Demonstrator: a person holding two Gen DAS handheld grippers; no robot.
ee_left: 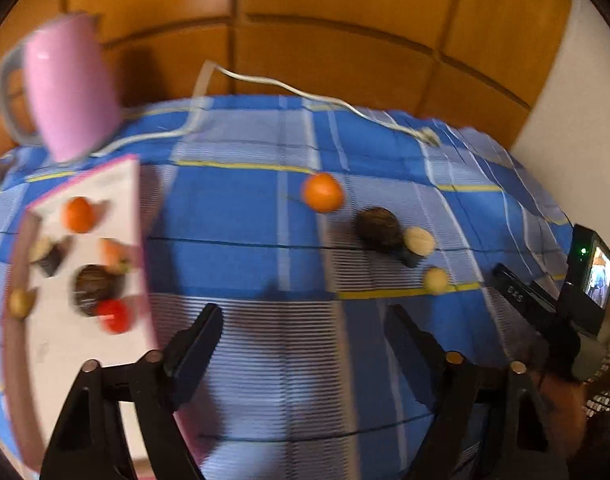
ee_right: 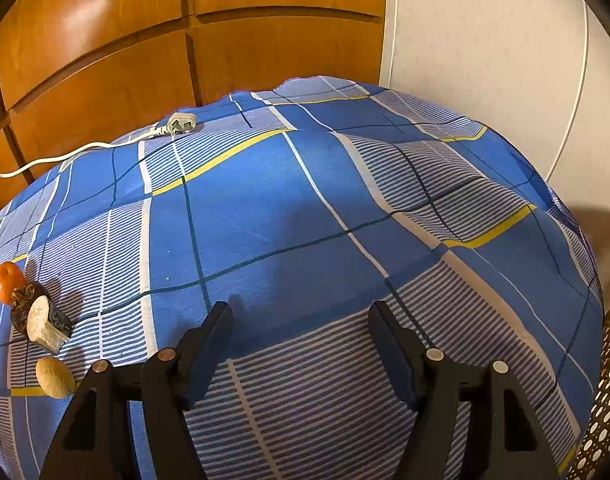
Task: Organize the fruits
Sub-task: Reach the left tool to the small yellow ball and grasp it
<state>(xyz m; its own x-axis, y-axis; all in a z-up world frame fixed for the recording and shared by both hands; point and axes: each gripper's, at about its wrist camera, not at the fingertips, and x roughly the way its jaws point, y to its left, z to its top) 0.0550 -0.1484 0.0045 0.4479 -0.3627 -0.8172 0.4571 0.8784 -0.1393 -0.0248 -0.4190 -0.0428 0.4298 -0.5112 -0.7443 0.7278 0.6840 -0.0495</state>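
Holding two claws over a tabletop draped in a blue checked cloth (ee_right: 297, 208), I list what lies here.

Left claw (ee_left: 305, 332): jaws standing apart, nothing between them, only cloth beneath. Its view is blurred.

Right claw (ee_right: 301, 332): jaws likewise apart and empty, over bare cloth. In the left view it appears at the right edge, with a small lit screen on its back.

Tray (ee_left: 117, 184), white with a pink rim, left of my left claw. On it: an orange fruit (ee_left: 79, 214), a dark round fruit (ee_left: 92, 289), a red one (ee_left: 113, 315) touching it, a pale orange piece (ee_left: 112, 251), a tan fruit at the rim (ee_left: 20, 302) and a small dark-and-pale item (ee_left: 49, 254) too blurred to name.

Loose on the cloth, well apart from the tray, between my two claws:
- an orange (ee_left: 322, 192)
- a dark brown fruit (ee_left: 379, 229), just beside the orange
- a pale cut piece (ee_left: 419, 241) touching the brown fruit
- a small tan fruit (ee_left: 436, 279) near these

Other items: a pink mug (ee_left: 71, 88) behind the tray; a white cable (ee_left: 289, 88) running along the far edge, its plug (ee_right: 181, 123) lying on the cloth. Wooden panels (ee_right: 105, 60) stand behind the tabletop.
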